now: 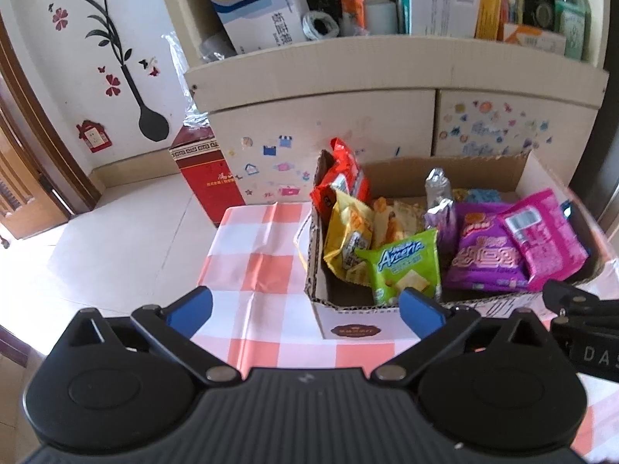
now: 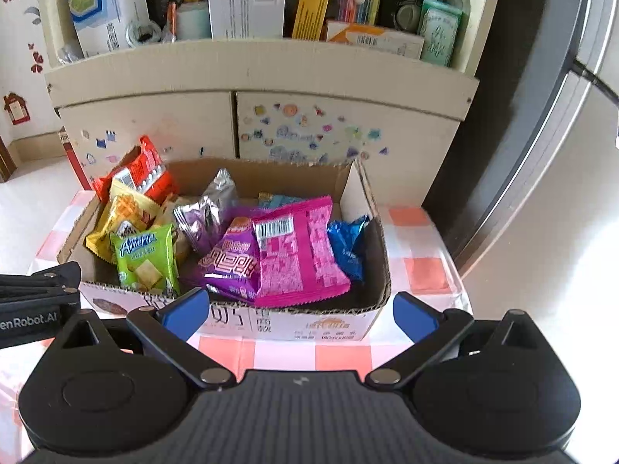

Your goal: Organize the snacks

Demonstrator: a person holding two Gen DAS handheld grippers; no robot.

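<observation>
A cardboard box (image 2: 379, 232) filled with snack packets is set on a table covered by a pink-and-white checked cloth (image 1: 263, 255). At the box's left end an orange-red packet (image 2: 143, 172) is stood upright against the wall, with a yellow packet (image 2: 120, 220) leaned just in front of it. A green packet (image 2: 145, 259) is propped against the near wall. A silver packet (image 2: 209, 212) is seen in the middle. To its right a purple packet (image 2: 228, 263) is partly overlapped by a pink packet (image 2: 300, 255), and a blue packet (image 2: 348, 247) is tucked in the right corner.

The left gripper (image 1: 305, 307) is held near the box's front left corner, its blue-padded jaws spread wide with nothing gripped. The right gripper (image 2: 301, 309) is held before the near wall, likewise spread wide and empty.

Behind the table a cream cabinet (image 2: 263, 77) decorated with stickers is seen, its shelf crowded with boxes. A red carton (image 1: 209, 178) is stood on the floor beside it.
</observation>
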